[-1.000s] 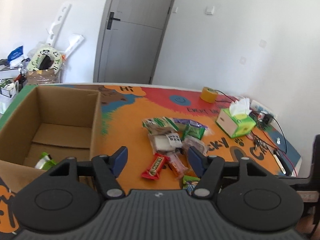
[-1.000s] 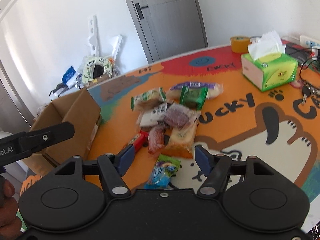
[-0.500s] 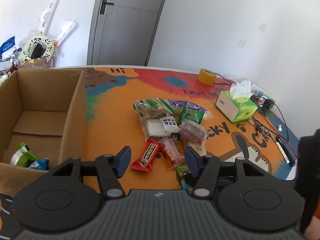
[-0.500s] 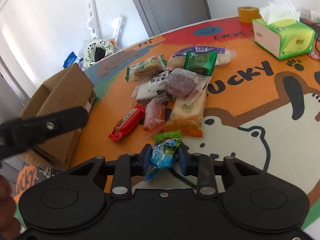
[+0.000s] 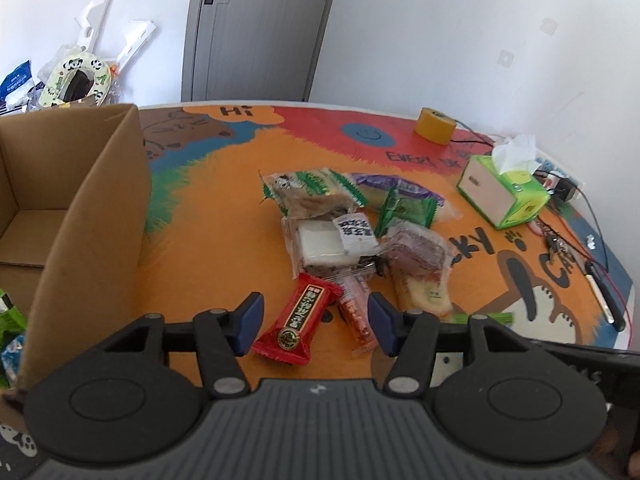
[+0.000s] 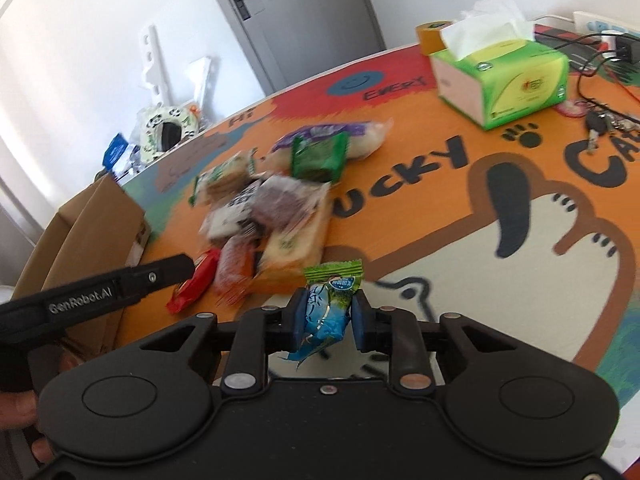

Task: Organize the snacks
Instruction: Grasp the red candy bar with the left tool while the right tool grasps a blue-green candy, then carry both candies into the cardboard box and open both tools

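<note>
A pile of wrapped snacks [image 5: 340,236] lies mid-table on the colourful mat. My left gripper [image 5: 314,312] hovers low at the pile's near edge. Its jaws are closing, with a red packet [image 5: 296,316] lying between them, and the pads do not touch it. An orange-red packet [image 5: 356,312] sits just inside the right finger. My right gripper [image 6: 326,312] is shut on a blue-and-green snack packet [image 6: 334,280], which stands up between the pads. The cardboard box [image 5: 92,220] stands open at the left, with green and blue packets [image 5: 8,320] inside.
A green tissue box [image 5: 504,196] and a yellow tape roll [image 5: 434,130] sit at the far right. Cables, keys [image 6: 600,124] and a pen [image 5: 604,300] lie along the right edge. The left gripper's finger [image 6: 160,276] crosses the right wrist view near the box [image 6: 92,220].
The left gripper came down and forward from beside the box until the red packet lay between its jaws. The right gripper closed on the blue-and-green packet.
</note>
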### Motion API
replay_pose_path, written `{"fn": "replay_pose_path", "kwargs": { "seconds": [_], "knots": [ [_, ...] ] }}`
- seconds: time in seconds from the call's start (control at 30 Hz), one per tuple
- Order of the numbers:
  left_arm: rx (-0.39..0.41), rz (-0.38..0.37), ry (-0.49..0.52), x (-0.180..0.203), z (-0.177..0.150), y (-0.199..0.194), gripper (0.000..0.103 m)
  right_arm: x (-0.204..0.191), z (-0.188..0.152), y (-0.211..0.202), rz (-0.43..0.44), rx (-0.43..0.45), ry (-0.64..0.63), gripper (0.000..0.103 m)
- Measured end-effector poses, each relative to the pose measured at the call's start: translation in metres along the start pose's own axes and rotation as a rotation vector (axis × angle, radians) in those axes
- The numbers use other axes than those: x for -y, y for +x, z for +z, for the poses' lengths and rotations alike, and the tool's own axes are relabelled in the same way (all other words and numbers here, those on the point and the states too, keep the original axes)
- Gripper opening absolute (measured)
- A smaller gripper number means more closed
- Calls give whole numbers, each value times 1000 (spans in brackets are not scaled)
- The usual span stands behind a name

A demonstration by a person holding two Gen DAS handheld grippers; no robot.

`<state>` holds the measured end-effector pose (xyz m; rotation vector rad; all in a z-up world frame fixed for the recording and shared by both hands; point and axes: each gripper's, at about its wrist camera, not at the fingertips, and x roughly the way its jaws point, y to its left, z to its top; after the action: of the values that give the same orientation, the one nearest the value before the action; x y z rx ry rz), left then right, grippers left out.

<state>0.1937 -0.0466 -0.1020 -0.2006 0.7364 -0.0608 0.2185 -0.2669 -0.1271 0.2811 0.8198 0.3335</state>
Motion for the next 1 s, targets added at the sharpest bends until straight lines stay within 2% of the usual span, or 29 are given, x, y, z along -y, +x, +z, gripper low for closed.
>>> {"fn": "replay_pose_path", "kwargs": {
  "seconds": [0.17, 0.27, 0.37, 0.4, 0.47, 0.5, 0.53, 0.63, 1.0],
  "knots": [
    [-25, 36, -11, -6, -2, 14, 51, 6, 2, 2, -29, 17, -2, 24],
    [-40, 44, 3, -8, -4, 21, 44, 7, 1, 7, -49, 7, -8, 25],
    [-25, 56, 18, -7, -5, 22, 42, 3, -2, 10, -63, 4, -35, 28],
    [-24, 57, 21, -7, -5, 22, 40, 1, -3, 10, -72, 6, -52, 28],
    [-23, 56, 28, -6, -6, 22, 30, -3, -4, 11, -85, 9, -75, 29],
    [-24, 48, 27, -6, -6, 21, 21, -5, -5, 11, -87, 10, -84, 29],
    [-25, 42, 24, -6, -7, 21, 18, -5, -5, 12, -86, 9, -86, 27],
    [-16, 38, 24, -5, -10, 18, 18, -5, -4, 10, -71, 4, -70, 25],
    [66, -1, 18, -4, 4, -17, 18, -23, 7, -15, -51, 96, -84, 25]
  ]
}}
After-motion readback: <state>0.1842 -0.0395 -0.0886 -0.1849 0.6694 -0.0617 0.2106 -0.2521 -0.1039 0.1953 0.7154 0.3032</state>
